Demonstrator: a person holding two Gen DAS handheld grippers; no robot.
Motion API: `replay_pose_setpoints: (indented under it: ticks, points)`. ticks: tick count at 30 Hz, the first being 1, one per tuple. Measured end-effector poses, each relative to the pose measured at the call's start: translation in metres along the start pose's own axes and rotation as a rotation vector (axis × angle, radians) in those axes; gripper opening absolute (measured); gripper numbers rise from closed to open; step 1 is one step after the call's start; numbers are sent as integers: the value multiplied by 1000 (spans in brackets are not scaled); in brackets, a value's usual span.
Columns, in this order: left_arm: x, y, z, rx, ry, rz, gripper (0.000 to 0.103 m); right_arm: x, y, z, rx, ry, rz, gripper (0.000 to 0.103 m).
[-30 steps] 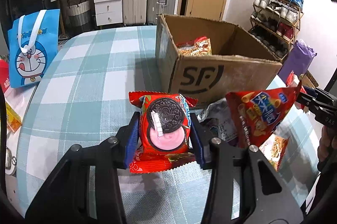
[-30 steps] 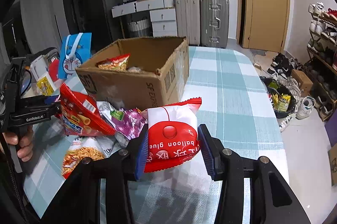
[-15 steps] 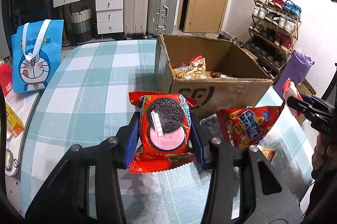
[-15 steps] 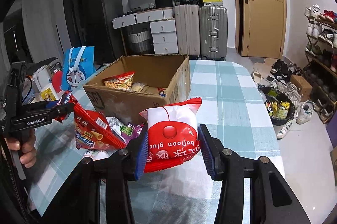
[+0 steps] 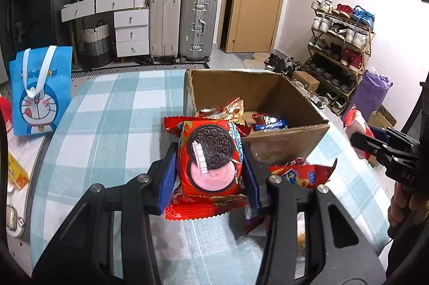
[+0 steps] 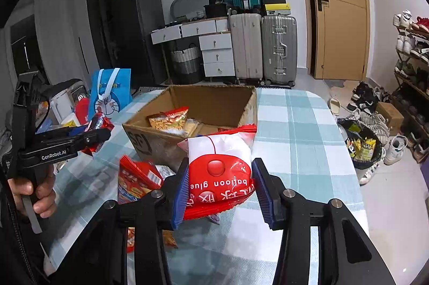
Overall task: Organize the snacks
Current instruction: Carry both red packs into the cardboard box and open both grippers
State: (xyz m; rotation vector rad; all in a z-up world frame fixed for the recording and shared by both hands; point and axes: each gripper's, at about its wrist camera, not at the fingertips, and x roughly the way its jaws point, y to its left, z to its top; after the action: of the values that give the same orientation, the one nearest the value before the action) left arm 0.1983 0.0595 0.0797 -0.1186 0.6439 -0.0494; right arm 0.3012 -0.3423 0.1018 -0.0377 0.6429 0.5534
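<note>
Above the checked desk (image 5: 107, 124), the left gripper (image 5: 209, 172) clamped a red Oreo packet (image 5: 210, 164) before the cardboard box (image 5: 289, 135). Only the right view showed the right gripper (image 6: 219, 186) gripping the balloon glue packet (image 6: 219, 167), and noodle packets (image 6: 169, 119) inside.

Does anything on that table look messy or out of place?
Yes: several snack packets lie in a loose heap on the tablecloth before the cardboard box, overlapping instead of inside it.
</note>
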Motion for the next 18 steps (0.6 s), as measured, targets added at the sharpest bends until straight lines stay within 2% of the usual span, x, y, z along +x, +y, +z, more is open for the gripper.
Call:
replay_pose_setpoints:
  ticks: [18]
  points:
    - [14, -12, 36, 25, -24, -8, 42, 14, 4, 31, 57, -37, 20, 46]
